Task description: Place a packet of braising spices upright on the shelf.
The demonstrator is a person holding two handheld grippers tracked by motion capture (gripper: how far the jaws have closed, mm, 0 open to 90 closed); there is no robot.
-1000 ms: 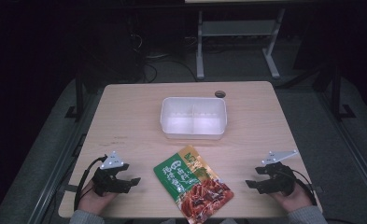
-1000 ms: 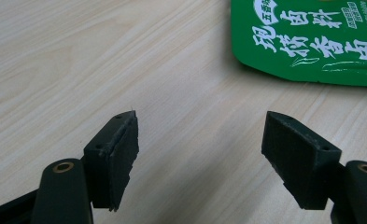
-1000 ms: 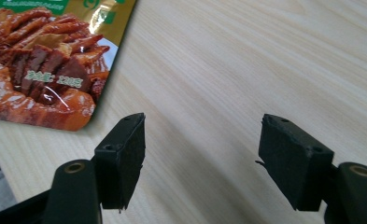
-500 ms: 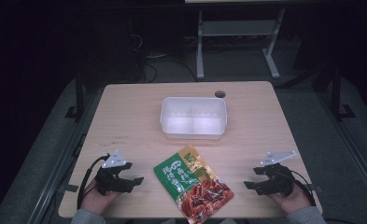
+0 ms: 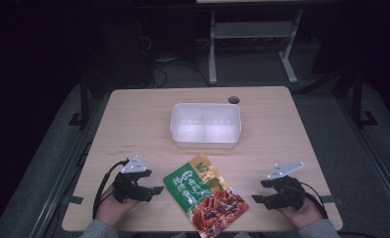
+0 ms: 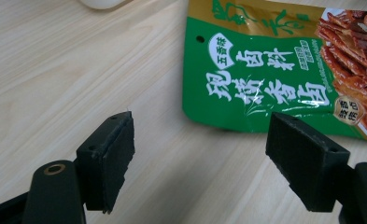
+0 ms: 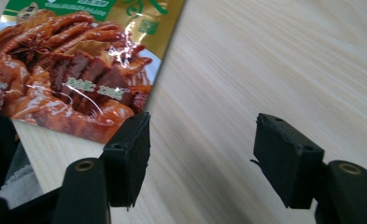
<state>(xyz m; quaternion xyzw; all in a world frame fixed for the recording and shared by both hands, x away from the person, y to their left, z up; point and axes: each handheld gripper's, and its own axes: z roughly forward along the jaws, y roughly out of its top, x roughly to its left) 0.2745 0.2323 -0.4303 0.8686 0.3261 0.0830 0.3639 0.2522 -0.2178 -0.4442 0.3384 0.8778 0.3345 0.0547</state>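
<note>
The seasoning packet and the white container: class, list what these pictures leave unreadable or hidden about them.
- Seasoning packet: high view, print too small to read; cut off by the frame edge in the left gripper view and the right gripper view.
- White container: high view, contents washed out by glare; cannot tell if empty.

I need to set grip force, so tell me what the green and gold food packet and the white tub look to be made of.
The green and gold printed food packet looks like glossy plastic film: light glints off it and its surface wrinkles. The white rectangular tub looks like thin translucent plastic with a matte, milky finish, with a divider faintly showing inside. Neither is certain from looks alone.
</note>
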